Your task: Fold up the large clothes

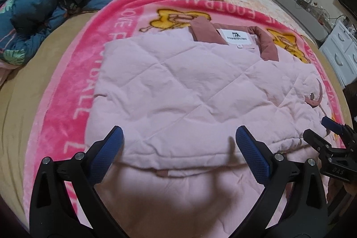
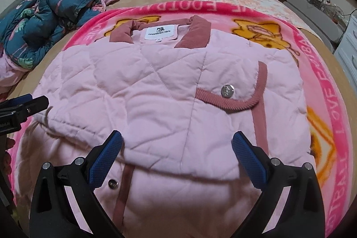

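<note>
The pink quilted jacket [image 2: 156, 90] lay flat on the pink football blanket [image 1: 67, 90] spread over the bed [image 1: 20, 108], collar [image 2: 196, 35] at the far end, its sides apparently folded inward. Its long axis ran straight away from both grippers, the near folded edge just ahead of their tips. Neither looked clearly nearer. The left gripper [image 1: 179, 153] was spread wide, grasping nothing, its blue pads [image 1: 107, 153] poised over the fabric; whether they touched it I could not tell. The right gripper [image 2: 177, 156] was likewise released and empty. A rumpled blue duvet [image 1: 38, 3] lay well apart.
</note>
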A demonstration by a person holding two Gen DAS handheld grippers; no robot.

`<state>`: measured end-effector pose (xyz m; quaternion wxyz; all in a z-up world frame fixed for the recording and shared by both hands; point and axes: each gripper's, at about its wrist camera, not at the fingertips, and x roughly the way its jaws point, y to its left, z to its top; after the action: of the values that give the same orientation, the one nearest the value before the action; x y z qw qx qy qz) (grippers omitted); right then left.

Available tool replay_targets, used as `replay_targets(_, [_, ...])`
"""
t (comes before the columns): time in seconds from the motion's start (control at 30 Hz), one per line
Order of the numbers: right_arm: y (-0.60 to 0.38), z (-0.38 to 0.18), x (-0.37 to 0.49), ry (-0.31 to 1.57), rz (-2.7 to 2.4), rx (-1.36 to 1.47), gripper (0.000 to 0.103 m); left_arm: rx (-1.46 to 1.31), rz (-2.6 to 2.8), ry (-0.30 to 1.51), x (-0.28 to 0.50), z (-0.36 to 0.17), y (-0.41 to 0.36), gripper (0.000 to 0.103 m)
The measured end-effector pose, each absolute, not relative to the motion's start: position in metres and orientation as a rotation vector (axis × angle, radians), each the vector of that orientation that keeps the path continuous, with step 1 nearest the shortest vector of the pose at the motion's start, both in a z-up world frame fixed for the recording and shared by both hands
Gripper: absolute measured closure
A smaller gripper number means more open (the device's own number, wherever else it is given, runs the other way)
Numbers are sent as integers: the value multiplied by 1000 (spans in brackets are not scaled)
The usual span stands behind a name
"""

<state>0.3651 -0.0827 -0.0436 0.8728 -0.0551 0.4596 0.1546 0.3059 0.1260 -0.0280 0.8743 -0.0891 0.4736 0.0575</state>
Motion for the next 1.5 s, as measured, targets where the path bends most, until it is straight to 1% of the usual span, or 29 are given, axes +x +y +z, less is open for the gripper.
replay_targets(0.3, [-98, -10, 336, 910, 344, -11, 4, -160, 127, 924, 276, 2, 121, 8])
replay_targets(0.57, [-103, 23, 309, 815, 324, -30, 4, -169, 105, 877, 254, 26, 116, 8])
replay_targets(0.9, [-112, 60, 282, 742, 334, -6, 4, -157, 92, 823, 229, 55, 107, 8])
replay_targets(1.5, [-118, 96, 241, 669, 352, -10, 4, -158, 82, 749, 190, 90, 99, 8])
